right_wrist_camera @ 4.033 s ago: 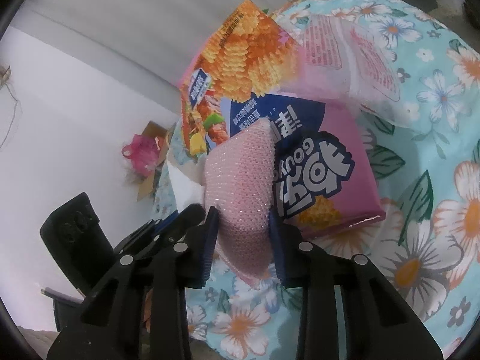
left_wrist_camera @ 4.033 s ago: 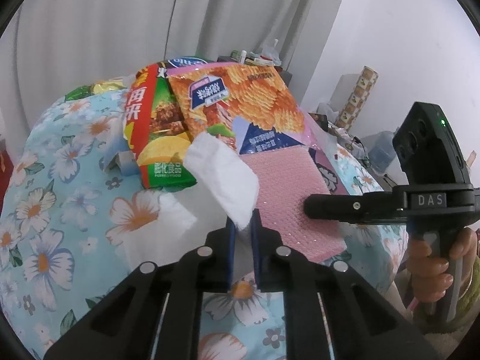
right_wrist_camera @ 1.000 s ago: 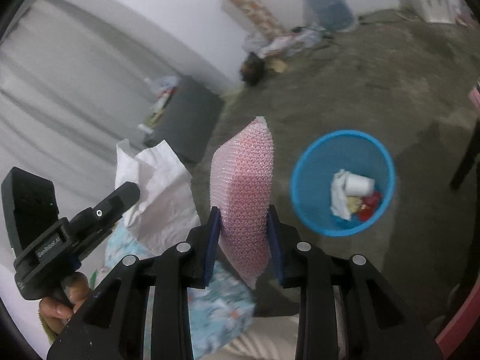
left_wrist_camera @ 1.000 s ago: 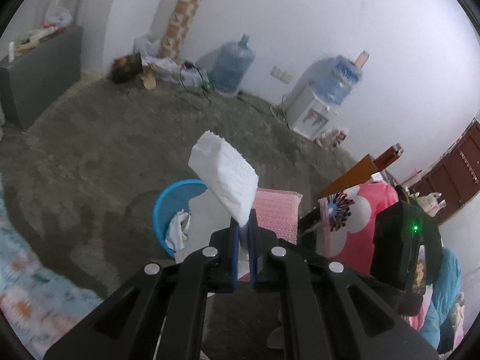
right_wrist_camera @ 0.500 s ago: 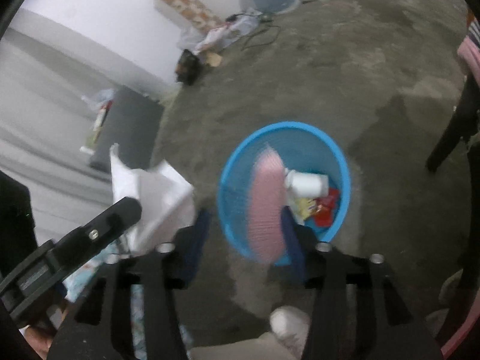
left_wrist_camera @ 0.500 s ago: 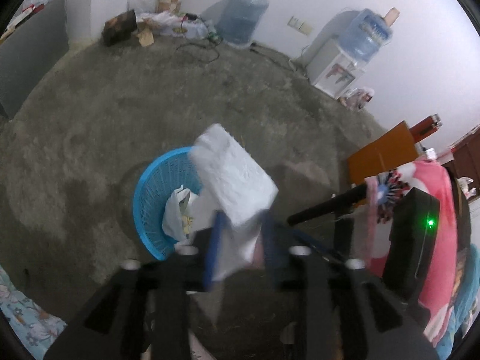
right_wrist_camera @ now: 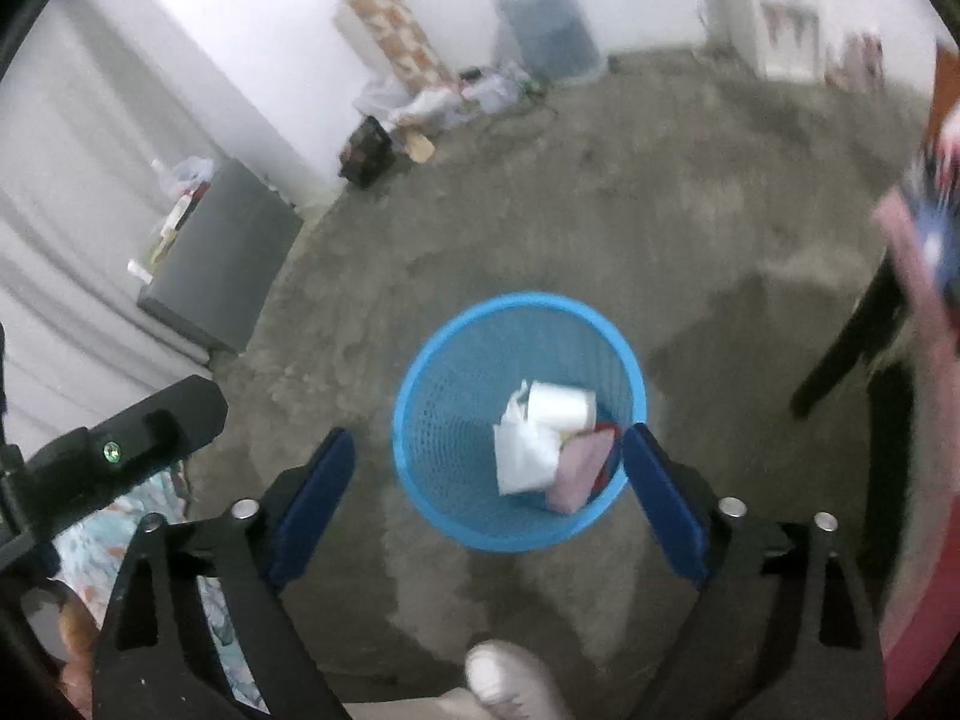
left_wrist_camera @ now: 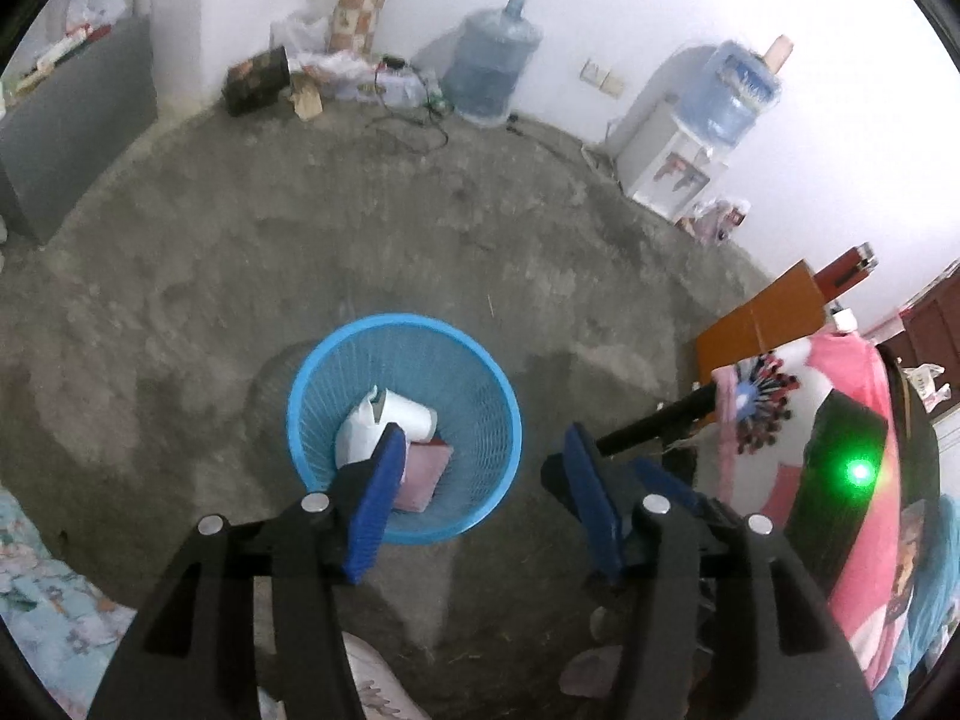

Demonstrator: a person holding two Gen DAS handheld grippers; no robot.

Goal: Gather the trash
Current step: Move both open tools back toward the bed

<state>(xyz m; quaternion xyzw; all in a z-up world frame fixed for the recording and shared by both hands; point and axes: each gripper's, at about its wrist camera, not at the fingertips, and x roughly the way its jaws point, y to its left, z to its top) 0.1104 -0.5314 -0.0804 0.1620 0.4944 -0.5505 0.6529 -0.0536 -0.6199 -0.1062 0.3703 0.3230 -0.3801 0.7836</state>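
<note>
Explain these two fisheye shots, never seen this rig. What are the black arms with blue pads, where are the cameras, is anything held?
No robot here: a person holds a two-finger gripper in each hand, and a fisheye camera on each one looks forward along its fingers. One picture is from the left gripper, the other from the right gripper. The blue pads are the fingertips.

Both point down at a blue mesh bin on a rough grey floor. Both pairs of jaws are opening with nothing between them, so nothing is held. In the bin lie white tissue paper, a pink bubble-wrap pouch and a white roll.

The black block with a green light at the left view's right edge is the right gripper's body. Water jugs stand by the far wall.
</note>
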